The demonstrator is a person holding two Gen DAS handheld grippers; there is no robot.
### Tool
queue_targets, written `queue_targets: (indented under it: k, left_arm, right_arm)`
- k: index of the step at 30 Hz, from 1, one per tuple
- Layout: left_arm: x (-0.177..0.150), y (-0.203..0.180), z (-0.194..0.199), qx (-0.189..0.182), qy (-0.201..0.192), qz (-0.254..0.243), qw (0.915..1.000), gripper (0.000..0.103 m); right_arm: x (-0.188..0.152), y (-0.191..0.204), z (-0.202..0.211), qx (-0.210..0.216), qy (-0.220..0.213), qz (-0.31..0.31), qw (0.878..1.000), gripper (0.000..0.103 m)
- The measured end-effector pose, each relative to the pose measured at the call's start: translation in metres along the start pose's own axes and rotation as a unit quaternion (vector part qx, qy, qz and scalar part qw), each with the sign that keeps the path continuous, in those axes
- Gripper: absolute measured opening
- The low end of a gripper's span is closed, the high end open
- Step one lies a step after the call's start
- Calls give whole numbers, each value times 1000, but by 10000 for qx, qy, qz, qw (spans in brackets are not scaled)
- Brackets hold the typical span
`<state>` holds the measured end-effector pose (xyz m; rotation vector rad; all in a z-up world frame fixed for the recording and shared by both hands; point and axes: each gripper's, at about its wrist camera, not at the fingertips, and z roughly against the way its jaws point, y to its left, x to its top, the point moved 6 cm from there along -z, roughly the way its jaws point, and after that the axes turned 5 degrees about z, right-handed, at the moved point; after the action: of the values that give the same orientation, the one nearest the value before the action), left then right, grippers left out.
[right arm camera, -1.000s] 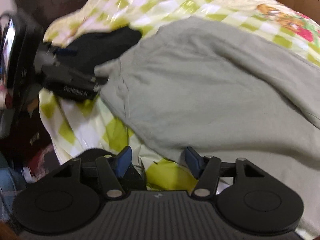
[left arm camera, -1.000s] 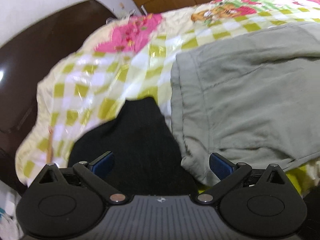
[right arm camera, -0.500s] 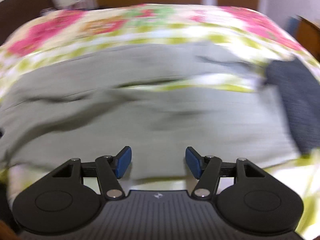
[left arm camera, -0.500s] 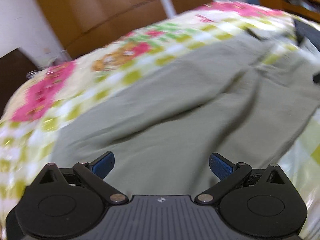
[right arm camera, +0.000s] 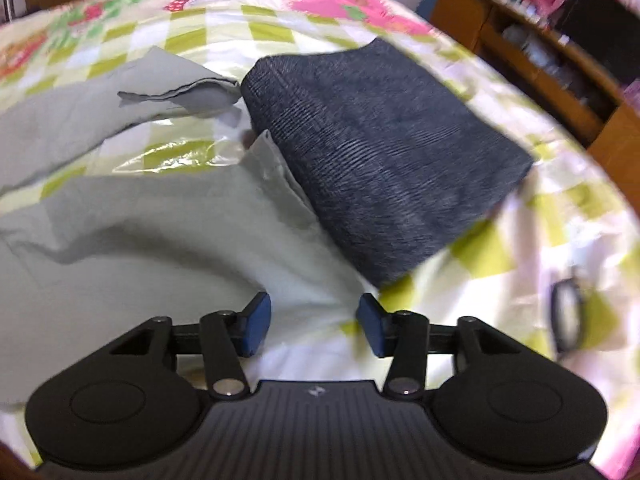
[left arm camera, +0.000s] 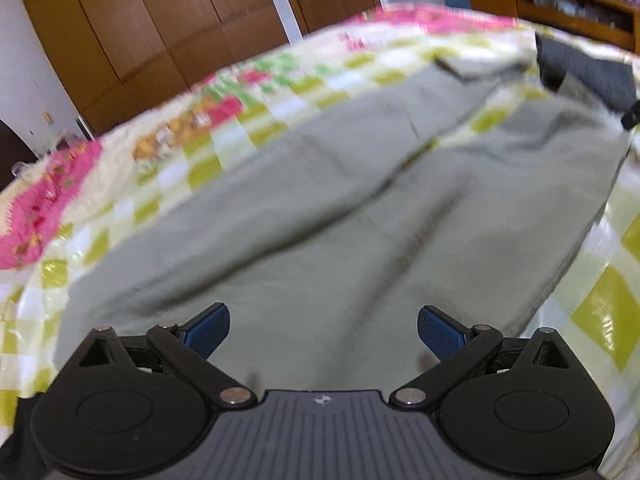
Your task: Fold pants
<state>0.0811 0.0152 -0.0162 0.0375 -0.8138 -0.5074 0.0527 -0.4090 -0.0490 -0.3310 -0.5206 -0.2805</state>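
Observation:
Grey-green pants (left arm camera: 340,216) lie spread on a bed with a green-checked floral cover (left arm camera: 180,160); both legs run away from me toward the far right. My left gripper (left arm camera: 323,332) is open and empty, hovering over the waist end. In the right wrist view the leg ends (right arm camera: 168,220) lie at left, the near cuff resting against a folded dark grey garment (right arm camera: 380,152). My right gripper (right arm camera: 314,326) is open and empty just above the near leg's edge.
Brown wardrobe doors (left arm camera: 168,32) stand behind the bed. A wooden shelf unit (right arm camera: 560,64) with clutter runs along the right side. A black loop-shaped item (right arm camera: 566,320) lies on the cover at right. The bed cover (right arm camera: 240,20) is shiny plastic-like.
Both grippers have swung right from the bed's left edge, away from the black garment there. The left now faces along the pants; the right has reached the cuffs and dark grey garment.

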Motion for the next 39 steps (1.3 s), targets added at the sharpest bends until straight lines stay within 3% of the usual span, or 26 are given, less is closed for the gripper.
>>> queue_targets:
  k: [4, 10, 13, 17, 20, 24, 30, 35, 36, 38, 39]
  left_arm:
    - [1, 38, 22, 180, -239, 43, 9995, 103]
    - [-6, 120, 14, 978, -184, -271, 9947, 103]
    - [-6, 173, -4, 1131, 8, -28, 9936, 103]
    - [4, 238, -42, 1152, 188, 401, 9924, 103]
    - [12, 277, -75, 1141, 307, 615, 9911, 103]
    - [20, 308, -126, 761, 568, 947, 9910, 103]
    - [0, 322, -171, 460, 1016, 1373, 9842, 103]
    - [-9, 327, -179, 351, 1111, 1815, 9765, 103]
    - [-8, 328, -177, 389, 1113, 1817, 9763, 99]
    - [-4, 326, -173, 255, 1069, 1761, 9782, 76]
    - [-2, 325, -172, 193, 1072, 1815, 9773, 62]
  right_arm:
    - [5, 28, 49, 201, -356, 327, 9986, 52]
    - [34, 112, 75, 804, -931, 1475, 9814, 59]
    - [59, 160, 68, 1096, -1129, 2447, 9567, 59]
    - [107, 230, 54, 1533, -1429, 3608, 9088, 60]
    - [137, 280, 38, 1769, -1546, 4144, 8793, 60]
    - [169, 335, 17, 2102, -1520, 4591, 8497, 60]
    - [185, 376, -18, 2396, -1257, 4764, 8366, 60]
    - [189, 384, -35, 2472, -1104, 4777, 8358, 67]
    - [189, 386, -37, 2478, -1081, 4782, 8356, 67]
    - [193, 388, -37, 2448, -1077, 4752, 8382, 66]
    - [195, 389, -36, 2449, -1076, 4763, 8376, 61]
